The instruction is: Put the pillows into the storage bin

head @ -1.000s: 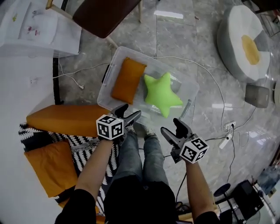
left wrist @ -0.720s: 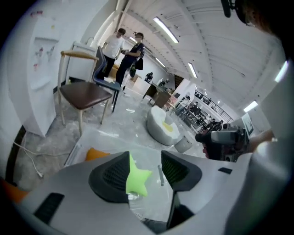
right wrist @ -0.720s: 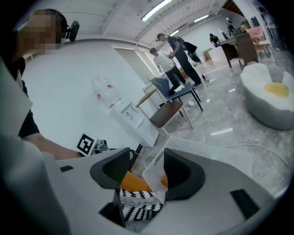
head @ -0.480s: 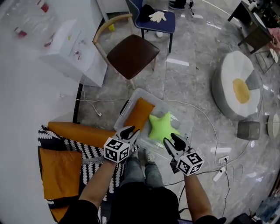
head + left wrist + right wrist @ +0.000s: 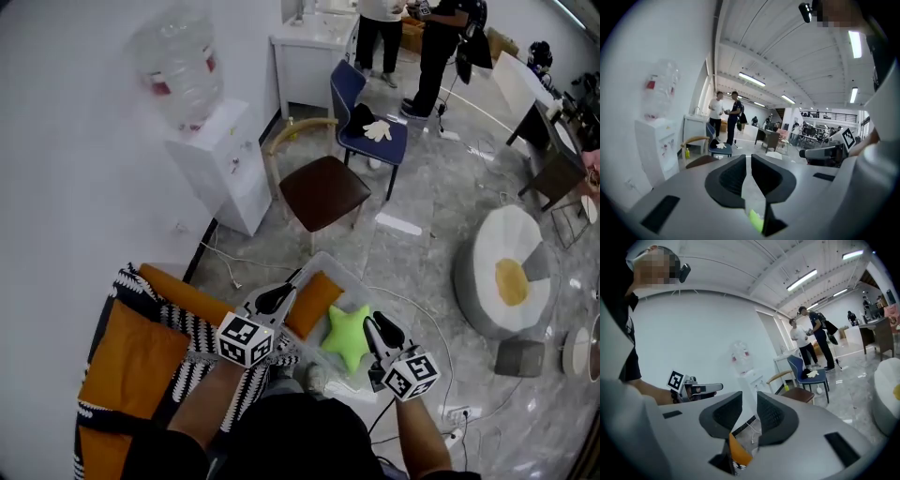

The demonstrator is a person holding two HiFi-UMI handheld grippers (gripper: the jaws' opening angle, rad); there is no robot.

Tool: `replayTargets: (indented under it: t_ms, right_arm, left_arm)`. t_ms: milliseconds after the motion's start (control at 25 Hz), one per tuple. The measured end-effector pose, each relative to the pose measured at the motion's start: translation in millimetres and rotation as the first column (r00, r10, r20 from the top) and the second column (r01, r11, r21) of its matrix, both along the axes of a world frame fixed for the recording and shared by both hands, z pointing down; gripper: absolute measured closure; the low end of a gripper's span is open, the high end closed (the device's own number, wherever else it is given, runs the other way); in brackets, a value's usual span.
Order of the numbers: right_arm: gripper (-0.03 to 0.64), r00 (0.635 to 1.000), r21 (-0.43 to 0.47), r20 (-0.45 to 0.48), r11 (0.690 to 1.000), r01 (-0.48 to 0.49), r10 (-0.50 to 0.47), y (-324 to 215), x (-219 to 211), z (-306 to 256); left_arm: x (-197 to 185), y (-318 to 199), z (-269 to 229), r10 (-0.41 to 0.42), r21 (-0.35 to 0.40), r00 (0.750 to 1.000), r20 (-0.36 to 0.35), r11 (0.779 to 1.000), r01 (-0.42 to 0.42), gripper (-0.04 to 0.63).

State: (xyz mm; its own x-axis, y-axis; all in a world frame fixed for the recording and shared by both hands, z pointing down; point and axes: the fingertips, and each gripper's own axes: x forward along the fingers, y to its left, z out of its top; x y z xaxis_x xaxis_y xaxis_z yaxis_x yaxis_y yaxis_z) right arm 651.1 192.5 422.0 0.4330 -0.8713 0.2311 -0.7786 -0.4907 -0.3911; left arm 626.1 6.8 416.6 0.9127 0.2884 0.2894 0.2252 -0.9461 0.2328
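Note:
The clear storage bin [image 5: 330,267] stands on the floor ahead of me, holding an orange pillow [image 5: 314,302] and a green star pillow [image 5: 347,337]. My left gripper [image 5: 281,295] [image 5: 748,161] is raised over the bin's left side; its jaws have just been closing and now stand shut with nothing between them. Over the bin's right side my right gripper [image 5: 372,323] [image 5: 749,399] has also been closing, with a narrow empty gap left between its jaws. Both point almost level into the room. Another orange cushion [image 5: 131,366] lies on a black-and-white blanket [image 5: 202,328] at the left.
A brown-seated chair [image 5: 323,192], a blue chair [image 5: 367,131] with white gloves and a water dispenser [image 5: 220,159] stand beyond the bin. A white round cushion [image 5: 506,272] lies at the right. Cables and a power strip [image 5: 455,412] run over the floor. People stand at the back [image 5: 380,28].
Both grippers have risen away from the bin and their jaws have closed up. The head view has tilted up, so the bin looks smaller and more of the room shows.

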Motion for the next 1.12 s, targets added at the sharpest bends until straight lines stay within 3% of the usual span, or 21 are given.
replayTargets:
  t_ms: [160, 280, 440, 560, 680, 800, 1040, 1120]
  right_arm:
    - [0.500, 0.997, 0.061, -0.059, 0.997, 0.053, -0.050, -14.6, 4.1, -33.9]
    - [0.500, 0.987, 0.081, -0.088, 0.986, 0.144, -0.137, -38.3, -3.4, -46.1]
    - [0.500, 0.955, 0.096, -0.110, 0.953, 0.286, -0.275, -79.3, -22.8, -56.6]
    - [0.500, 0.910, 0.103, -0.121, 0.906, 0.410, -0.397, -113.9, -48.1, -58.3]
    - [0.500, 0.840, 0.113, -0.107, 0.833, 0.542, -0.532, -163.3, -78.7, -55.2]
    - [0.500, 0.734, 0.120, -0.097, 0.724, 0.679, -0.672, -220.4, -130.5, -55.1]
    - [0.499, 0.569, 0.102, -0.099, 0.560, 0.822, -0.816, -303.9, -244.7, -53.0]
    - [0.500, 0.525, 0.094, -0.091, 0.517, 0.850, -0.846, -327.5, -277.0, -55.1]
  left_arm:
    - [-23.0, -25.1, -40.8, -0.109, 0.012, 0.991, -0.072, 0.994, 0.110, 0.549]
    - [-50.0, -39.7, -52.9, -0.190, 0.028, 0.977, -0.095, 0.981, 0.194, 0.549]
    - [-94.5, -60.1, -61.4, -0.332, 0.023, 0.937, -0.111, 0.942, 0.336, 0.548]
    - [-139.5, -81.0, -61.2, -0.440, 0.039, 0.891, -0.113, 0.894, 0.447, 0.545]
    - [-199.2, -108.7, -64.0, -0.577, 0.053, 0.808, -0.115, 0.809, 0.585, 0.538]
    - [-277.7, -132.7, -66.1, -0.713, 0.079, 0.693, -0.108, 0.688, 0.721, 0.536]
    - [-417.9, -175.2, -50.1, -0.861, 0.067, 0.505, -0.068, 0.501, 0.863, 0.535]
    - [-455.4, -189.2, -46.6, -0.890, 0.054, 0.452, -0.058, 0.449, 0.892, 0.537]
